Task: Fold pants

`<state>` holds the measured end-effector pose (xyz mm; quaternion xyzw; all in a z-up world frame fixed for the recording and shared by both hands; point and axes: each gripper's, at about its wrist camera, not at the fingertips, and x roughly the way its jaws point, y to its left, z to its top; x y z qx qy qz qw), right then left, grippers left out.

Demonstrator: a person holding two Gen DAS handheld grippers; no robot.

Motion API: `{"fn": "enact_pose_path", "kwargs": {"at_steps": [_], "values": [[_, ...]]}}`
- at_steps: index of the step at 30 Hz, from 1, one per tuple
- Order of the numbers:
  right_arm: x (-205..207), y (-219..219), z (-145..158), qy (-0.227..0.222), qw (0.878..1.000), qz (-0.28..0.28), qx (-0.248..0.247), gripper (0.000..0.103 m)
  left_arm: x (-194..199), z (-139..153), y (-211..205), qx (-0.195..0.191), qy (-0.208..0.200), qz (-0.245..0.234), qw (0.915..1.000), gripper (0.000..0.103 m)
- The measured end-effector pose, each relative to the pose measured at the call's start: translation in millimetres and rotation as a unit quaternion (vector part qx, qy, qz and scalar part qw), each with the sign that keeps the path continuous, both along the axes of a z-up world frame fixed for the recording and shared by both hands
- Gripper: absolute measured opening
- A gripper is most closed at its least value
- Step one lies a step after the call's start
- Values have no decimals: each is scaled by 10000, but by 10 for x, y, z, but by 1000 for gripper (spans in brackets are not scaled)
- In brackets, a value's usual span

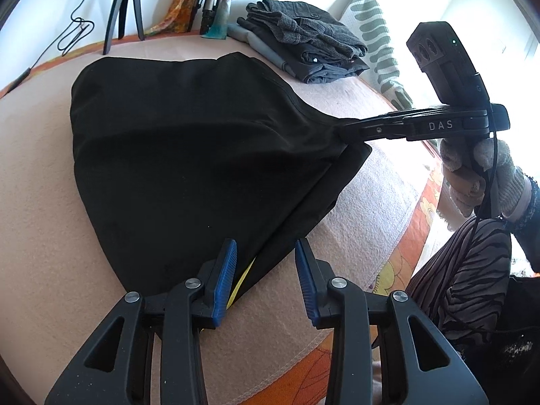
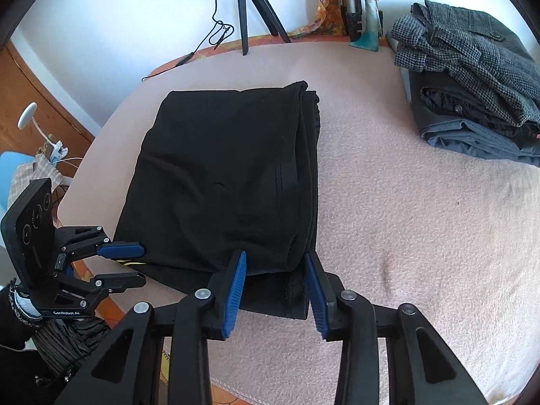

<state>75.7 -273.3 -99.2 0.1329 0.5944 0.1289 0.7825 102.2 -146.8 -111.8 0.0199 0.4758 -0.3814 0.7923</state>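
Black pants [image 1: 189, 141] lie folded into a thick bundle on the pink blanket [image 1: 40, 202]; they also show in the right wrist view [image 2: 222, 175]. My left gripper [image 1: 266, 253] is open at the bundle's near corner, where a yellow tag shows. It also shows in the right wrist view [image 2: 141, 265], open beside the bundle's left corner. My right gripper [image 2: 275, 260] is open, its fingers astride the bundle's near right corner. In the left wrist view the right gripper [image 1: 341, 128] meets the cloth's right corner edge-on.
A stack of folded grey and dark clothes [image 2: 472, 84] sits at the back right of the blanket [image 2: 405, 219]. A black tripod [image 2: 249, 10] with a cable stands at the back. A patterned pillow [image 1: 378, 40] lies at the right.
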Motion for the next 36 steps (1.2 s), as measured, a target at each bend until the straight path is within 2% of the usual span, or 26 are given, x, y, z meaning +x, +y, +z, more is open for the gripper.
{"fn": "enact_pose_path", "kwargs": {"at_steps": [1,6,8,10,11,12,14,17,21,23,26,27,29,31,32,33,34,36], "values": [[3,-21,-11,24,9999,-62,104,5,8,-2,5,-10,16,-11,10000,34],[-84,-221,116,-128,9977,-404,529,1,-19,-13,43,-101,85,-124,9998,34],[-110,-166,107,-38,9993,-145,338,2,-46,-14,45,-79,56,-220,9997,34],[-96,-112,34,305,9995,105,10,15,-54,-8,51,-72,87,-285,9995,34],[-94,-128,44,304,9994,63,-133,22,-59,-5,57,-82,137,-315,9994,34],[-84,-159,87,192,9996,-18,-193,34,-72,2,65,-84,182,-348,9992,34],[-38,-227,220,-151,9996,-177,-153,35,-100,40,90,-68,230,-362,9991,34],[85,-196,405,-745,9970,-178,-120,35,-97,205,188,-231,54,-214,9995,34],[381,11,402,-1059,9943,141,40,35,110,412,411,-447,-115,417,9981,34],[563,139,343,-1143,9927,348,171,35,241,451,527,-388,-176,797,9959,36],[817,278,137,-1009,9924,598,365,36,409,441,654,-472,-163,1099,9927,36],[893,334,51,-939,9927,684,318,37,462,414,672,-540,-97,1132,9921,36],[1003,397,-129,-812,9942,704,-100,37,553,318,640,-458,47,1130,9925,36],[1080,315,-323,-561,9971,419,-295,37,579,219,599,-339,156,1059,9937,36],[1099,236,-404,-419,9986,227,-231,36,570,178,586,-247,190,1006,9944,36],[1098,158,-448,-351,9993,73,-84,31,559,146,578,-154,191,981,9949,36],[1084,98,-453,-337,9994,-36,60,28,550,119,584,-100,182,981,9950,36],[1042,38,-407,-363,9993,-114,50,28,552,97,650,-97,222,1094,9937,36]]}}
